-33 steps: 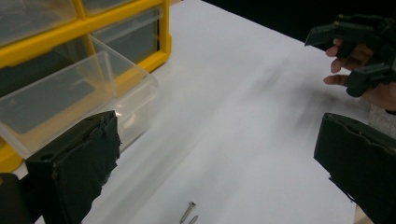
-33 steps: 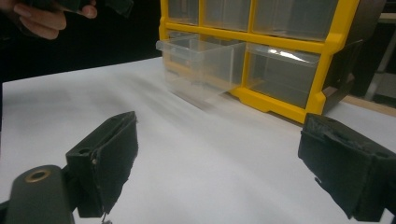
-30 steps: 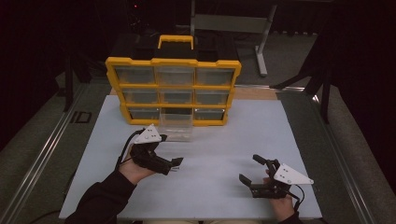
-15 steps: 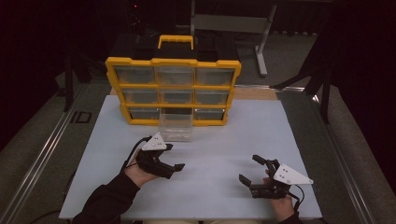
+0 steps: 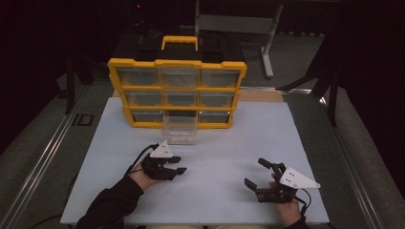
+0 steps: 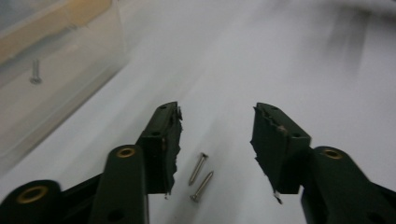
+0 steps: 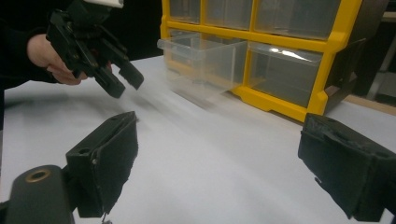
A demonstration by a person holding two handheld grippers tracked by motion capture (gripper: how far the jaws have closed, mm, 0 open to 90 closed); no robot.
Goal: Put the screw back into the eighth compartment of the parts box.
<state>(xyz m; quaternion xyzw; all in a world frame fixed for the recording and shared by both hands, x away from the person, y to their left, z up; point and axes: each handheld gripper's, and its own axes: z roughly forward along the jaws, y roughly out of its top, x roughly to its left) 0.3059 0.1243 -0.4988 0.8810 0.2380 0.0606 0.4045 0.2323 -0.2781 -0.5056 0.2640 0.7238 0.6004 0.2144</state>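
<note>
Below the pulled-out clear drawer, at seven o'clock: left gripper low over two screws, jaws apart, just been closing, screws between, untouched. At four o'clock: right gripper, jaws wide apart, empty.

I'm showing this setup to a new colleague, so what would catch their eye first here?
Most likely the yellow drawer organizer at the far edge of the white table, with one clear drawer pulled out of its bottom row. Next, the left hand-held gripper, low over the table, its jaws just closing around two small screws lying side by side. The right hand-held gripper waits open near the front edge.
</note>
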